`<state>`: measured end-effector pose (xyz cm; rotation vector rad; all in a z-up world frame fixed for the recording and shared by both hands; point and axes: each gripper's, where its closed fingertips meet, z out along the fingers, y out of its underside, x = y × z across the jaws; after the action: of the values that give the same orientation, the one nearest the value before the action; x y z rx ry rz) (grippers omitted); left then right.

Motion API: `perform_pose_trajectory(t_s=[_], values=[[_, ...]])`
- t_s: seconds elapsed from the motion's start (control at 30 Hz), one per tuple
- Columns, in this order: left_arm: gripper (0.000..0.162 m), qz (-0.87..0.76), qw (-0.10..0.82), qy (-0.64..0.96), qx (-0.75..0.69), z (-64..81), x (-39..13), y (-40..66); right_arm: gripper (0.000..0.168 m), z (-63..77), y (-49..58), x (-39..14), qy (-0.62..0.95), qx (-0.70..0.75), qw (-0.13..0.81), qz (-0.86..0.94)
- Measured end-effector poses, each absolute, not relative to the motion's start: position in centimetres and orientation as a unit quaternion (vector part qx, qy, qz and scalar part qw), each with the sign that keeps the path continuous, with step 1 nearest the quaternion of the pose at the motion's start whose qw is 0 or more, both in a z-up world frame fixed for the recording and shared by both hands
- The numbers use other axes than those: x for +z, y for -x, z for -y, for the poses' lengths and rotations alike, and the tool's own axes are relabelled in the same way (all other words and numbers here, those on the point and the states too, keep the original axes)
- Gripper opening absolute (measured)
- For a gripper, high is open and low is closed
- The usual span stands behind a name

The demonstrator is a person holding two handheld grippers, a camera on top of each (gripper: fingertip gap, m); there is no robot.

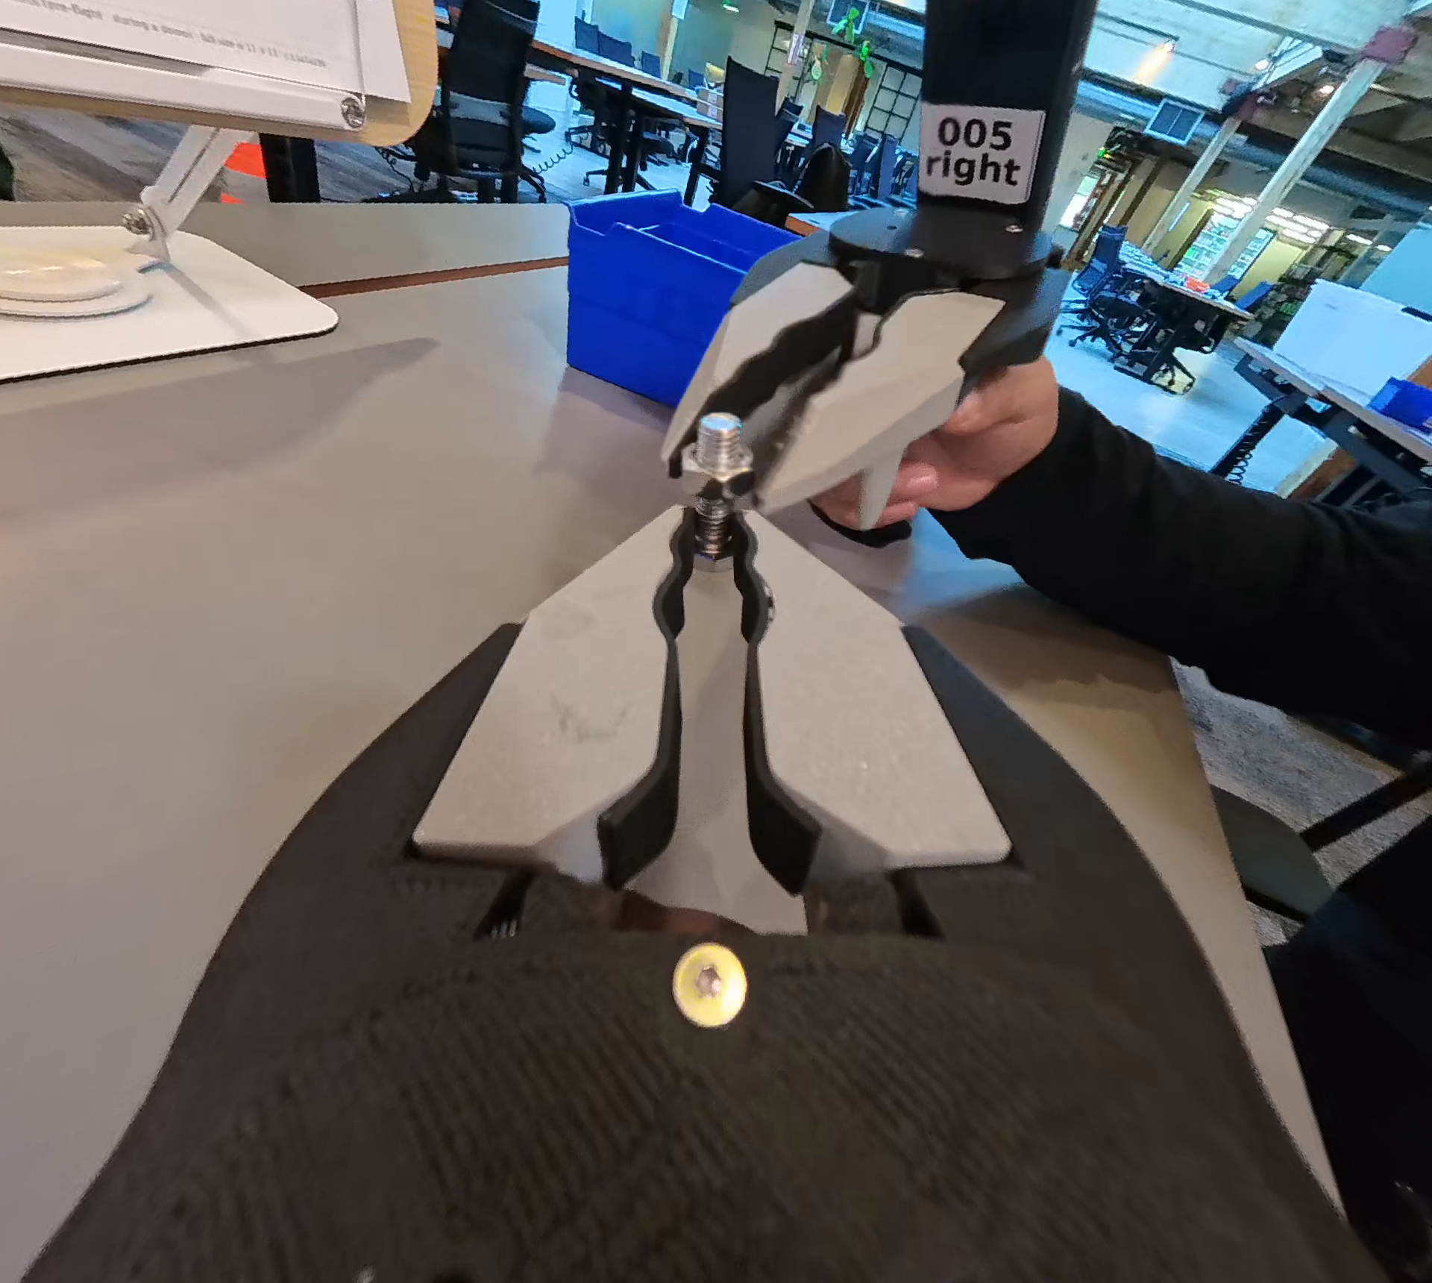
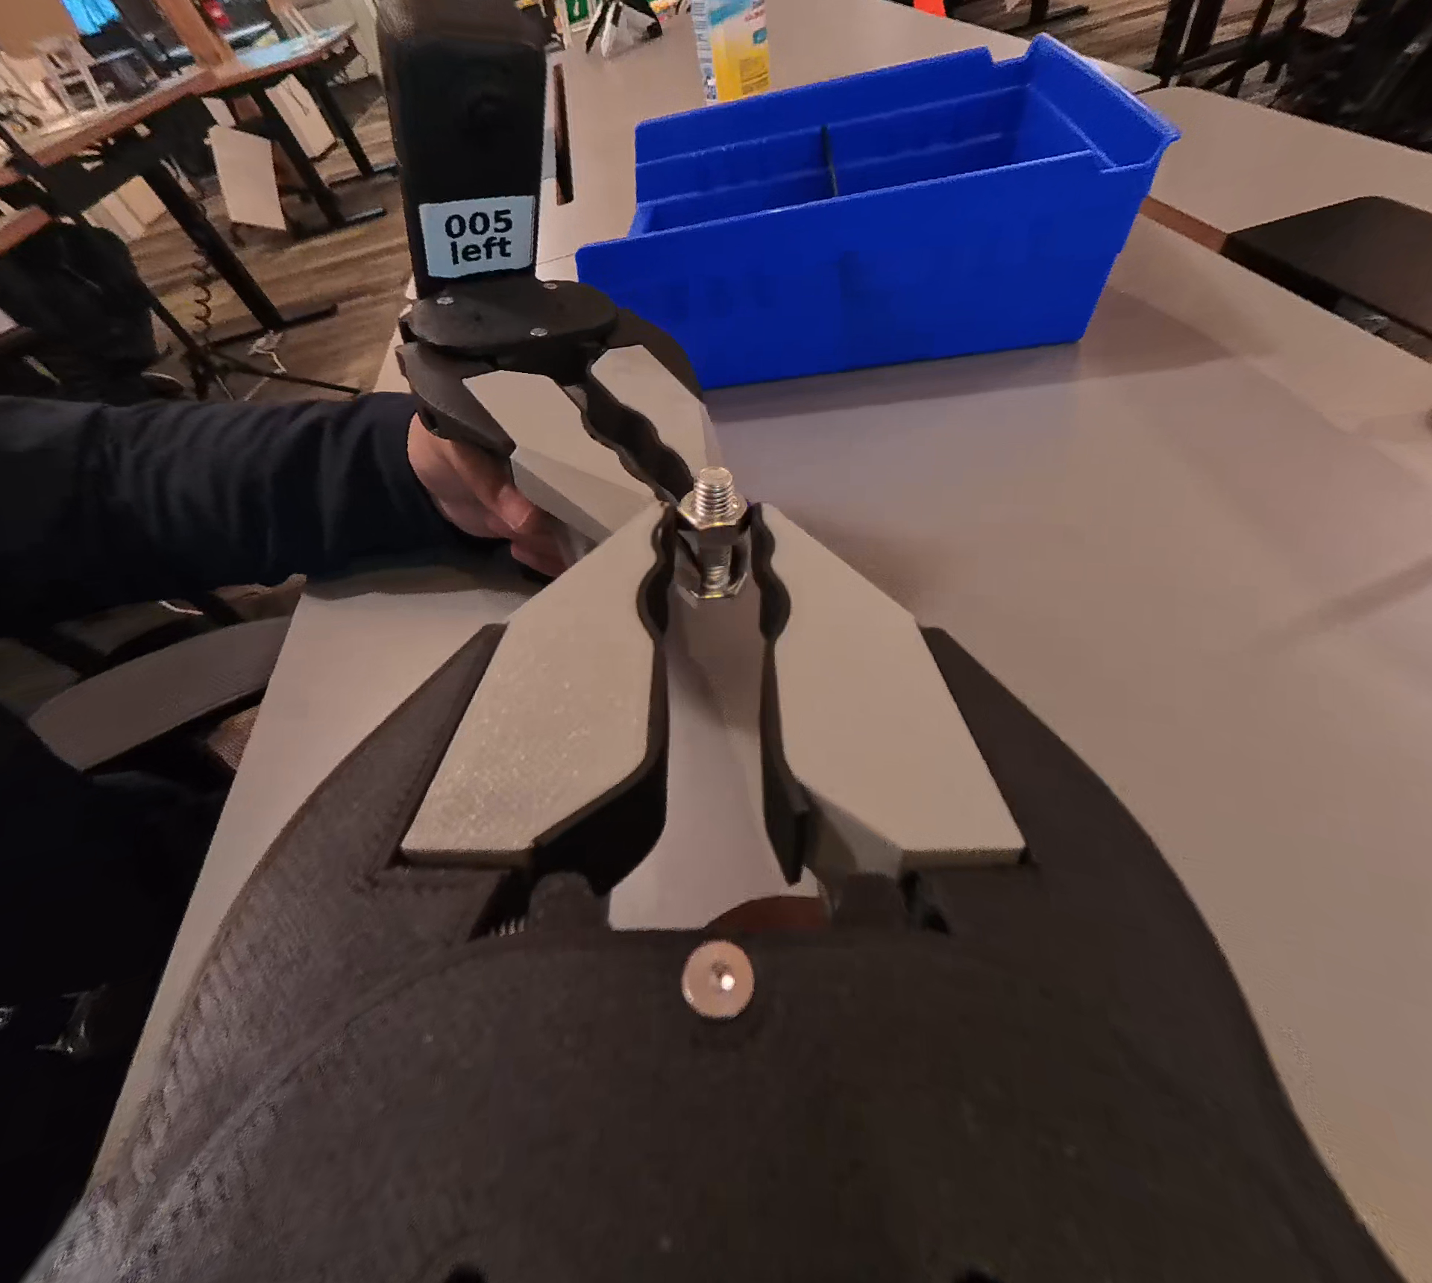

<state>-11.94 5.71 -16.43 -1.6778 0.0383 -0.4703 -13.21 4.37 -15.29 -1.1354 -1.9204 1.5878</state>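
Grey desk [image 2: 1085, 548] w/ blue bin [image 2: 852, 285] in open office: left hand-held gripper [image 1: 709, 552] clamps bolt [image 2: 717, 533] upright above it, right hand-held gripper [image 2: 713, 540] pinches its nut [image 1: 717, 467].

Each wrist camera looks forward along its own claw, close above the tabletop [image 1: 232, 548], facing the other from opposite sides, both sharing the bolt [image 1: 717, 471] and blue bin [image 2: 852, 285].

Bin [image 2: 852, 300] on table [image 2: 1162, 548], behind upright bolt [image 2: 714, 494]; nut [image 2: 711, 519] on bolt.
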Motion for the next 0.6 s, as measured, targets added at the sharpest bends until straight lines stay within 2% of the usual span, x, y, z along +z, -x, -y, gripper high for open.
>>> perform_pose_trajectory(t_s=[0.23, 0.43, 0.6], values=[[0.013, -0.006, 0.65, 0.74, -0.173, -5.9, -16.3, 12.8, 0.016, -5.9, 13.9, -15.5, 0.446, 0.561, 0.204, 0.667], [0.054, 0.028, 0.622, 0.768, -0.148, -6.4, -18.0, 14.2, 0.016, -9.6, 14.8, -14.6, 0.504, 0.552, 0.26, 0.611], [0.054, 0.028, 0.612, 0.777, -0.145, -6.6, -18.6, 14.0, 0.015, -13.9, 13.2, -9.9, 0.508, 0.528, 0.38, 0.564]])
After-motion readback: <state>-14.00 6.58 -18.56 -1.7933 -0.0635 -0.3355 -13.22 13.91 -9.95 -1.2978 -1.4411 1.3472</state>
